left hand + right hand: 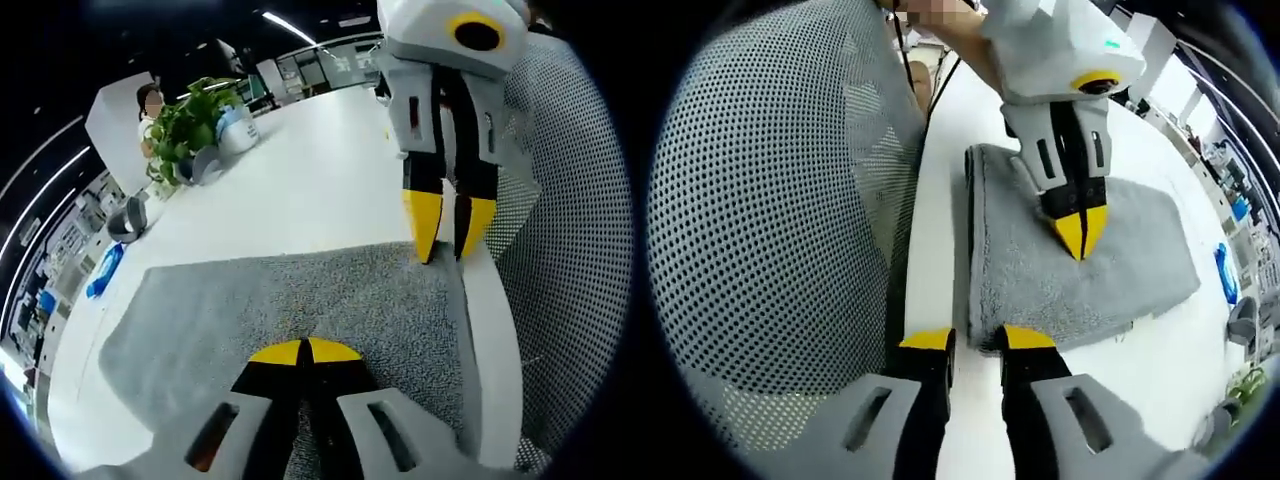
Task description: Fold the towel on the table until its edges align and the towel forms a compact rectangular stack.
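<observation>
Your left claw (pixel 305 352) sat clenched on the towel (pixel 300 300); your right claw (pixel 978 340), slightly parted, hovered at its near edge on the desk (pixel 300 190), long axis running away ahead.

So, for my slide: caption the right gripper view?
Left gripper shut on folded gray towel; right gripper open at its corner.

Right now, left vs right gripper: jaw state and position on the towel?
The left gripper is shut, tips pressed down mid-towel; the right gripper is open, jaws apart at the towel's corner beside the table edge. The left gripper sits well inside the grey cloth; the right gripper is at its border. Both have yellow tips and are low at the towel.
</observation>
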`<state>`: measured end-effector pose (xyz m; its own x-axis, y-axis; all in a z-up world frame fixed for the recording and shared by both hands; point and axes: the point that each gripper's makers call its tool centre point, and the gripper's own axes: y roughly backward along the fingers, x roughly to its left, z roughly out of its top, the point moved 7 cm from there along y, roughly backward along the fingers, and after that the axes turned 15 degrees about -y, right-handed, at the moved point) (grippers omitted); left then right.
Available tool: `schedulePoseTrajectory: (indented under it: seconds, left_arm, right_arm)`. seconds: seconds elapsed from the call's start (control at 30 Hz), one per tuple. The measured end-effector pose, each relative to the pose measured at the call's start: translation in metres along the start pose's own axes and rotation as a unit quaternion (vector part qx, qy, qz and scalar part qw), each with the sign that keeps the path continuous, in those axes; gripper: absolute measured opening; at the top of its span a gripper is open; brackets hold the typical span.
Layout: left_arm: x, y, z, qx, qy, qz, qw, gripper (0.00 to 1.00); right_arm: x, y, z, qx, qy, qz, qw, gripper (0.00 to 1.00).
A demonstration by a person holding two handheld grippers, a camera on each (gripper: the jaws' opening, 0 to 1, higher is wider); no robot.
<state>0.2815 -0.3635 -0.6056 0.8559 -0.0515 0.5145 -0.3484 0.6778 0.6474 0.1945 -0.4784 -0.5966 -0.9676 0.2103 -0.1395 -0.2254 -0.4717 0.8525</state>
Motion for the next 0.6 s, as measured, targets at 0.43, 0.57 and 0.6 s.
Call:
schedulePoseTrajectory:
  seconds: [0.43,0.57,0.6]
  left_arm:
    - [0.000,0.000,0.001,0.003,-0.010,0.000,0.9999,0.01]
    - [-0.002,0.001,0.000,-0.005,-0.013,0.004,0.9999,0.01]
    - [-0.002,0.002,0.001,-0.007,-0.035,0.004,0.9993,0.01]
  right_arm:
    - [-0.011,-0.007,0.002,0.032,0.068,-0.031,0.9967,0.05]
    - [-0.014,-0.004,0.001,0.015,0.009,-0.019,0.9997,0.03]
    - [-0.014,-0.003,0.002,0.011,-0.006,-0.017,0.9998,0.03]
